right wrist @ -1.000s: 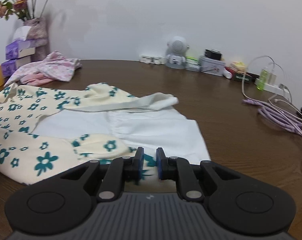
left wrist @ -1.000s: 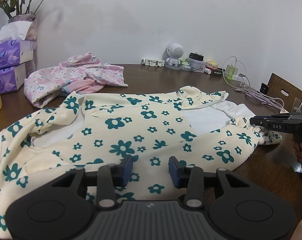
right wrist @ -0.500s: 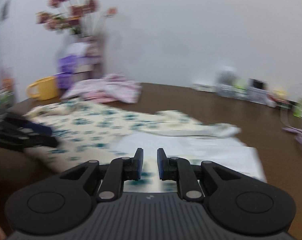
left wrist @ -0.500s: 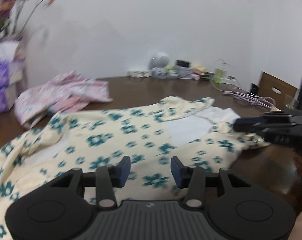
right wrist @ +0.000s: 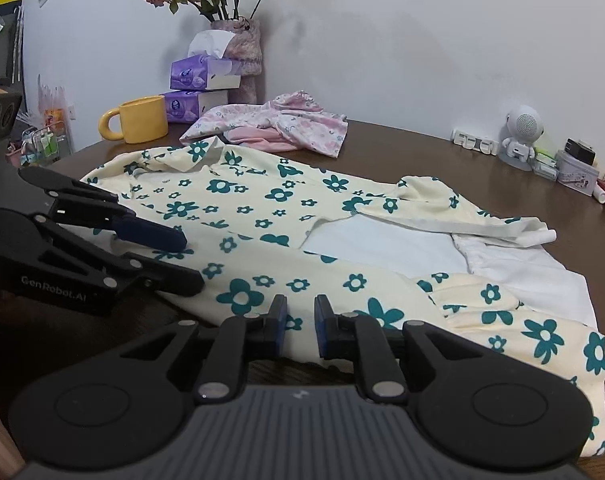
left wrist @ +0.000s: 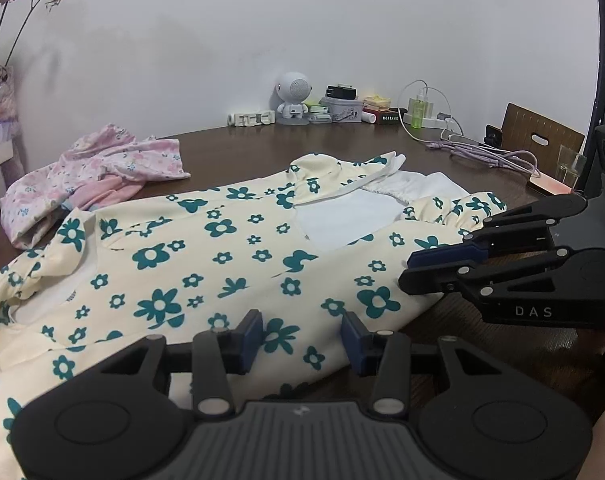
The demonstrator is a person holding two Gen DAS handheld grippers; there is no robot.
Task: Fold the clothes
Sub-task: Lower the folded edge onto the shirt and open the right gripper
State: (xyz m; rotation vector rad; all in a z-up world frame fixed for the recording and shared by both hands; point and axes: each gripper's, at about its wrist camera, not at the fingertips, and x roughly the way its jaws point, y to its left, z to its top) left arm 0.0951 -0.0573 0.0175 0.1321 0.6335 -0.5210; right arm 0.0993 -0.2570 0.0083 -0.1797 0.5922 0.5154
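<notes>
A cream garment with teal flowers (left wrist: 222,256) (right wrist: 262,208) lies spread flat on the dark wooden table (left wrist: 262,148), its white lining showing at one end. My left gripper (left wrist: 301,338) hovers open over the garment's near edge, with flowered fabric showing in the wide gap. In the right wrist view the left gripper (right wrist: 190,262) comes in from the left over the cloth. My right gripper (right wrist: 300,322) sits low at the near edge with only a narrow gap between its fingers and grips nothing. From the left wrist view the right gripper (left wrist: 404,271) reaches the garment's right edge.
A crumpled pink floral garment (left wrist: 102,164) (right wrist: 278,120) lies behind the cream one. A yellow mug (right wrist: 142,118), tissue boxes (right wrist: 204,74) and a flower vase (right wrist: 242,52) stand at the back left. A small robot figure (left wrist: 294,96), tins and purple cables (left wrist: 482,152) line the back right.
My right gripper has slid left along the garment's near edge, away from the sleeve and closer to my left gripper. Neither finger gap has changed. The garment lies as before.
</notes>
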